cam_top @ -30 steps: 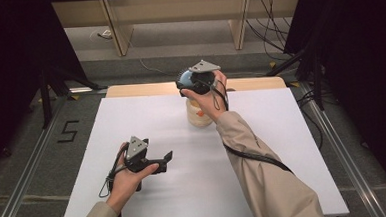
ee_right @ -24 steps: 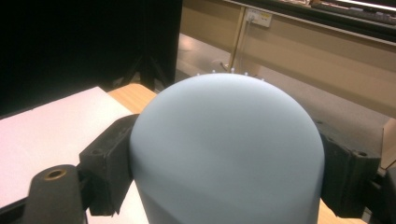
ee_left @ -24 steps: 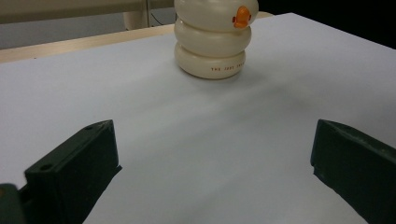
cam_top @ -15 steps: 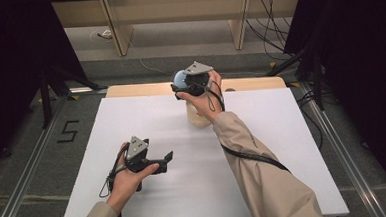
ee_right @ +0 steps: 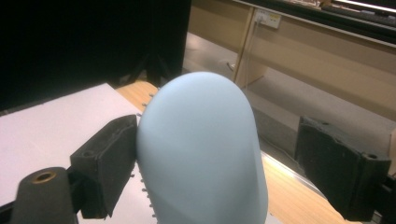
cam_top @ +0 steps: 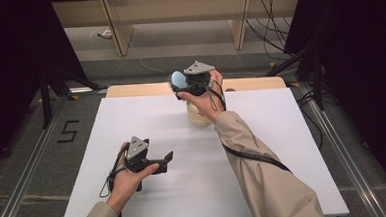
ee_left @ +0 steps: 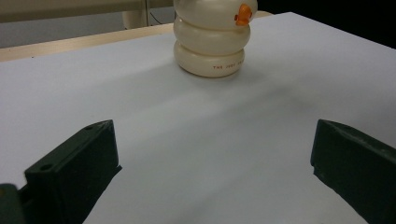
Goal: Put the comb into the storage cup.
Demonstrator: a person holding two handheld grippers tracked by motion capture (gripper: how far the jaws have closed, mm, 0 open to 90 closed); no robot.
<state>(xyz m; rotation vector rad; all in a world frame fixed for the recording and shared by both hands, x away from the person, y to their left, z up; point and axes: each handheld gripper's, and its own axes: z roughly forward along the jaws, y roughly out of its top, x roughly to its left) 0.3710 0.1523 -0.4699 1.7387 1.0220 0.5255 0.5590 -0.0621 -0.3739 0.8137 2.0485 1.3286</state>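
My right gripper (cam_top: 178, 83) hangs in the air over the far edge of the table, shut on a pale blue dome-shaped piece (cam_top: 178, 79). In the right gripper view the blue piece (ee_right: 203, 149) stands between the jaws. One jaw is against its side and a narrow gap shows at the other. Right below the hand a cream stack of rounded rings (cam_top: 197, 116) stands upright on the white board. The stack (ee_left: 210, 42) carries a small orange part (ee_left: 243, 14). My left gripper (cam_top: 169, 157) rests open near the front left, pointing at the stack, with nothing between its fingers.
The white board (cam_top: 283, 149) covers the table, with a wooden strip (cam_top: 130, 90) along its far edge. Beyond it lie a grey floor, wooden furniture legs (cam_top: 117, 32) and cables (cam_top: 272, 29). Dark stands flank both sides.
My right gripper has turned a little to the left above the stack, bringing the blue piece more into sight. The left gripper has stayed still.
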